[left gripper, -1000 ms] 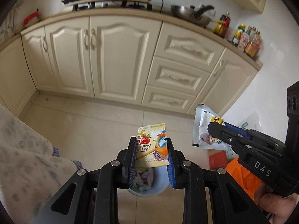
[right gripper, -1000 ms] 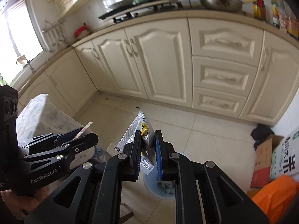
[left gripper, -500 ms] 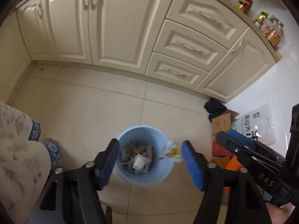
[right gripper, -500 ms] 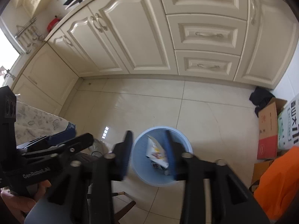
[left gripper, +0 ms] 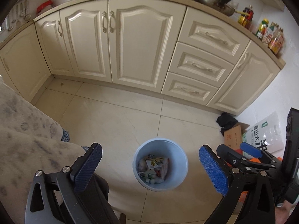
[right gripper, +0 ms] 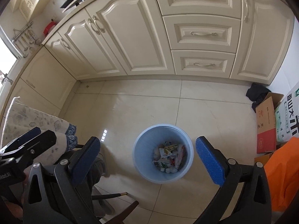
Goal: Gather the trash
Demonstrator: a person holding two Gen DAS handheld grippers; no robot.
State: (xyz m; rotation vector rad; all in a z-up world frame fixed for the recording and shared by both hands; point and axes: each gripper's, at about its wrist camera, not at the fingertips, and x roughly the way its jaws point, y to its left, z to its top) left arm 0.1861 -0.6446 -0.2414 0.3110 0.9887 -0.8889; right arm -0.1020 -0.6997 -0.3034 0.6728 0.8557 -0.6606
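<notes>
Nearest to us, our left claw (left gripper: 149,169) stands spread wide with nothing between its blue pads (left gripper: 213,169); its jaws have just been opening, and the gap shows only floor and bin. Our right claw (right gripper: 147,160) is the same: released, empty, its jaws likewise just opened. In the left view the right claw juts in from the lower right, and in the right view the left claw shows at the lower left edge, so the two hang side by side.

Just beyond the fingertips, below both claws, the light blue trash bin (right gripper: 137,149) stands on the tiled floor (right gripper: 130,108). Inside it lies a heap of snack wrappers (right gripper: 168,156), crumpled together at the bottom; the trash we are collecting is in there, and none of it is in either claw.

We judge the drop step finished for this pair of pieces. The next move calls for lifting both claws away from the bin and looking for more trash. None shows loose on the floor here, so it probably means turning toward the patterned cloth (right gripper: 28,115) at our left.

Further off sit a cardboard box (right gripper: 265,123), a printed sack (right gripper: 287,115) and a dark bundle (right gripper: 256,93) by the right wall, and behind everything the cream cabinets (right gripper: 130,37)
</notes>
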